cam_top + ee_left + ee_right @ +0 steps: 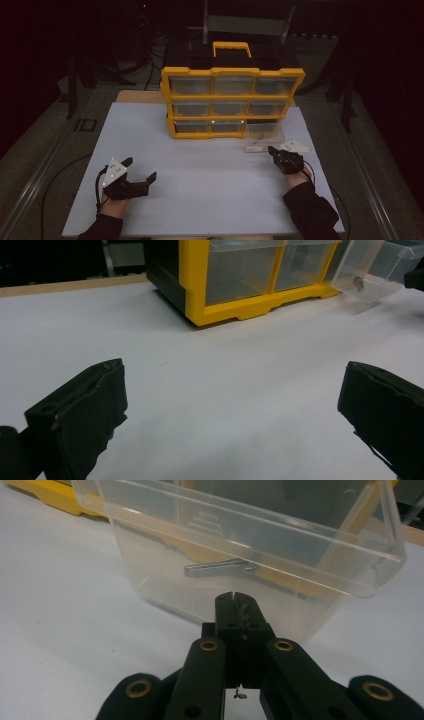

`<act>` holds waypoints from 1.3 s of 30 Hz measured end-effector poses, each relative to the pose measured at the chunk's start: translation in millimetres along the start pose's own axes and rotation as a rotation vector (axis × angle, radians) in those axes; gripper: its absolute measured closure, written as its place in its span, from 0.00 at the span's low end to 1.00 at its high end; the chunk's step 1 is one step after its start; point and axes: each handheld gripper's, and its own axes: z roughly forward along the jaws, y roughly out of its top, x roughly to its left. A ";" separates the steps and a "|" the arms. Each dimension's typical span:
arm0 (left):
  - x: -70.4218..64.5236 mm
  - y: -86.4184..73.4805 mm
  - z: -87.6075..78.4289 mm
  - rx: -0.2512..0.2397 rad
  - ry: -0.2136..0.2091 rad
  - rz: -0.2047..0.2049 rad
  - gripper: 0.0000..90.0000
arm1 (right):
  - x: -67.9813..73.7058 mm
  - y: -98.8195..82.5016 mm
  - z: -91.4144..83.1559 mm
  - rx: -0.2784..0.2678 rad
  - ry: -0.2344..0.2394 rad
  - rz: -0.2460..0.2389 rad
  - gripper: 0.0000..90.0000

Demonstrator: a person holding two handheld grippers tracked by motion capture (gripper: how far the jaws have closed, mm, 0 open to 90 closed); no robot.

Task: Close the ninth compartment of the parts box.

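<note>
- The clear plastic drawer (pixel 261 134) stands on the white counter (pixel 200 175), pulled out of the bottom-right bay of the yellow organiser (pixel 232 102) and lying just in front of it, its long axis running from the cabinet toward the person.
- In the right gripper view the drawer (pixel 240 555) has its open top upward and its front wall facing the camera; a small grey metal part (pixel 220 569) lies flat on its floor, long axis crosswise.
- The left gripper view catches the drawer (pixel 375 270) from the side, tilted outward from the cabinet (the metal piece is just a dark speck there).
- The right hand-held gripper (pixel 274 152) sits just at the drawer's near front edge; in its own view its jaws (pixel 235 605) are pressed together with nothing visibly between them, tips right at the drawer's front wall.
- The left hand-held gripper (pixel 139 169) rests well apart on the near left of the counter, jaws spread wide and empty.
</note>
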 end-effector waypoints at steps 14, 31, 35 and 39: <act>0.4 0.0 0.1 -0.001 -0.002 -0.003 0.00 | -2.1 7.5 10.4 -0.008 0.003 0.021 1.00; -0.1 0.4 0.0 -0.002 -0.001 0.002 0.00 | -6.6 18.6 24.2 -0.002 -0.004 0.025 1.00; -0.1 0.5 -0.2 -0.002 -0.003 0.002 0.00 | -7.8 20.4 27.5 -0.003 -0.006 0.030 1.00; -0.1 0.5 -0.1 -0.002 -0.002 0.002 0.00 | -8.1 21.6 30.0 -0.002 -0.004 0.034 1.00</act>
